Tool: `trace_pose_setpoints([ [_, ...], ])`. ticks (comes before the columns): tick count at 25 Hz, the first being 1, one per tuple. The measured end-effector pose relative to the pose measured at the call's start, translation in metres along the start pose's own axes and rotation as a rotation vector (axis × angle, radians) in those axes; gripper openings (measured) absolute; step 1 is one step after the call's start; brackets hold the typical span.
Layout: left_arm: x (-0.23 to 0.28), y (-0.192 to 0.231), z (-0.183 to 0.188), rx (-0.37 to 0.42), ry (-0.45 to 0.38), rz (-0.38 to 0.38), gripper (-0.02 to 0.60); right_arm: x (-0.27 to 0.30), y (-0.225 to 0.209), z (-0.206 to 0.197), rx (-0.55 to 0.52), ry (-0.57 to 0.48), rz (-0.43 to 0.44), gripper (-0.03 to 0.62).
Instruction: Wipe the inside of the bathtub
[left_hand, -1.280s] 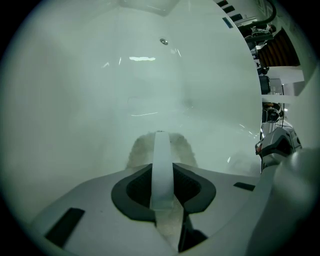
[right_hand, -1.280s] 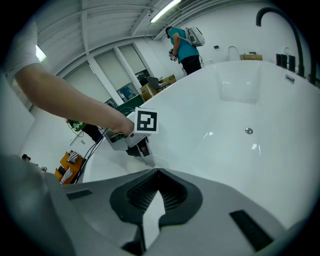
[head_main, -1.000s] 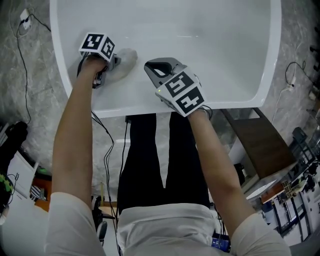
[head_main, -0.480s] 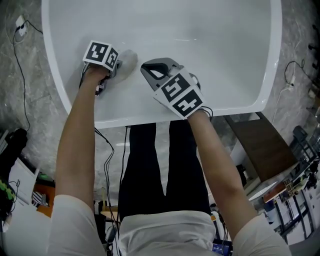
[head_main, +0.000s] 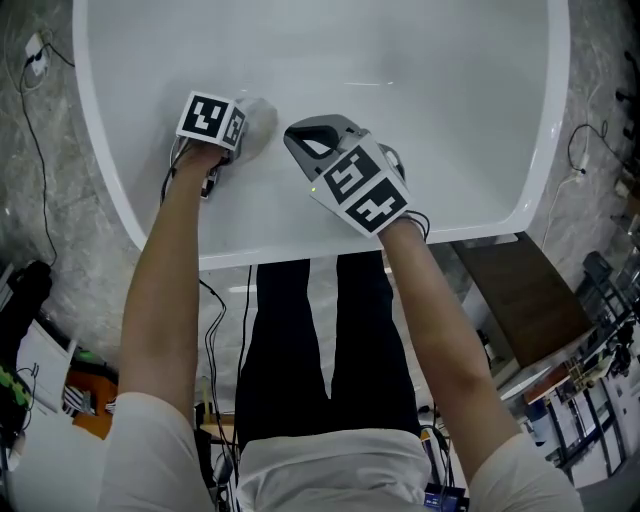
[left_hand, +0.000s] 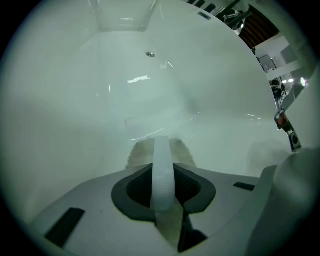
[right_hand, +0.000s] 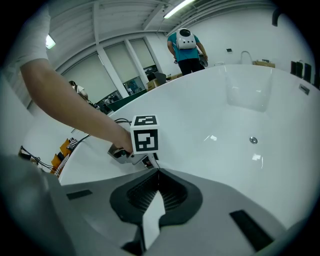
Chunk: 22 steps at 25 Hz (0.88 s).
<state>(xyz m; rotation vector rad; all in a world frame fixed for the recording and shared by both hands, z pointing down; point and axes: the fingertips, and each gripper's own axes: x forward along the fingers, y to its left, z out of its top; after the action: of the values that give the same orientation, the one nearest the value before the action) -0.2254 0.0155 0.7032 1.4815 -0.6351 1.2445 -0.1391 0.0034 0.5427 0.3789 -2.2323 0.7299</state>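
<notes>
The white bathtub (head_main: 300, 245) fills the top of the head view, with its drain (left_hand: 150, 54) far down the basin. My left gripper (head_main: 235, 135) is shut on a grey-beige cloth (head_main: 258, 118) that lies pressed against the tub's inner wall near the left end. In the left gripper view the cloth (left_hand: 142, 152) bulges out past the closed jaws of the left gripper (left_hand: 161, 145). My right gripper (head_main: 300, 135) hovers inside the tub just right of the cloth, shut and holding nothing. The right gripper (right_hand: 157, 172) looks toward the left gripper's marker cube (right_hand: 145, 134).
A brown cabinet top (head_main: 520, 290) stands outside the tub at the right. Cables (head_main: 40, 90) trail over the stone floor at the left, and another cable (head_main: 585, 150) at the right. A person in a teal shirt (right_hand: 187, 47) stands beyond the tub's far rim.
Both grippers now sit a little deeper in the tub, farther from its near rim. The left gripper has carried the cloth slightly along the wall.
</notes>
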Motion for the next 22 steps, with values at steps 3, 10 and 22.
trace_pose_setpoints([
  [3,0.002,-0.007,0.003,0.031,-0.019,0.01,0.095,-0.004,-0.003,-0.004,0.004,0.003,0.0,0.019],
  [10,0.008,-0.014,0.01,0.044,-0.04,0.014,0.095,-0.008,-0.008,-0.011,0.02,0.004,-0.003,0.02],
  [22,0.024,-0.048,0.032,0.058,-0.051,-0.008,0.095,-0.023,-0.03,-0.029,0.049,0.01,-0.031,0.02],
])
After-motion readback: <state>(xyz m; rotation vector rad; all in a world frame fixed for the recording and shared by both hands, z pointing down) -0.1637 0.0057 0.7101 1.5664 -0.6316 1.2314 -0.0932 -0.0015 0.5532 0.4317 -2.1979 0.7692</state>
